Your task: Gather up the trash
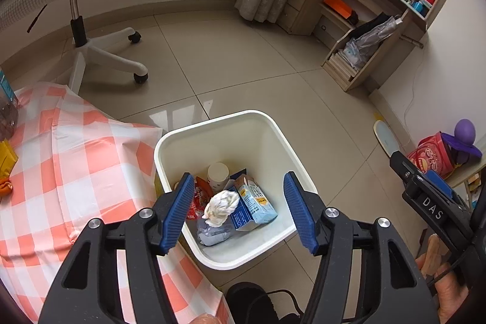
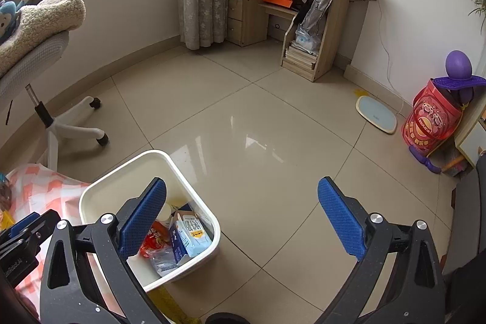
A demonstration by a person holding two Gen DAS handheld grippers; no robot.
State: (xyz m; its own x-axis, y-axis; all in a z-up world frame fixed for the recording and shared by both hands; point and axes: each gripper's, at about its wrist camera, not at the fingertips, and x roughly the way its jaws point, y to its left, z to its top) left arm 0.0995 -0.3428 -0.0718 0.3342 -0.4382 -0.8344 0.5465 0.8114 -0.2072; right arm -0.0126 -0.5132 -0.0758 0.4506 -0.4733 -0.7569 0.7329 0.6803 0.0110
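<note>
A white trash bin (image 1: 267, 126) stands on the floor beside the table; it also shows in the right wrist view (image 2: 100, 193). Inside lie a crumpled white tissue (image 1: 221, 204), a blue milk carton (image 1: 255, 201), a red wrapper (image 1: 199, 196), a white cup (image 1: 218, 172) and a clear plastic bag (image 1: 209, 233). My left gripper (image 1: 240, 211) is open and empty, directly above the bin. My right gripper (image 2: 243, 217) is open and empty, above the floor just right of the bin; its body shows in the left wrist view (image 1: 431, 202).
A table with an orange checked cloth (image 1: 76, 166) sits left of the bin, with a yellow packet (image 1: 6, 157) and a bottle (image 1: 7, 111) at its edge. An office chair (image 1: 91, 50) stands behind. A wooden desk (image 2: 303, 5), a scale (image 2: 376, 114) and a red bucket (image 2: 431, 117) line the walls.
</note>
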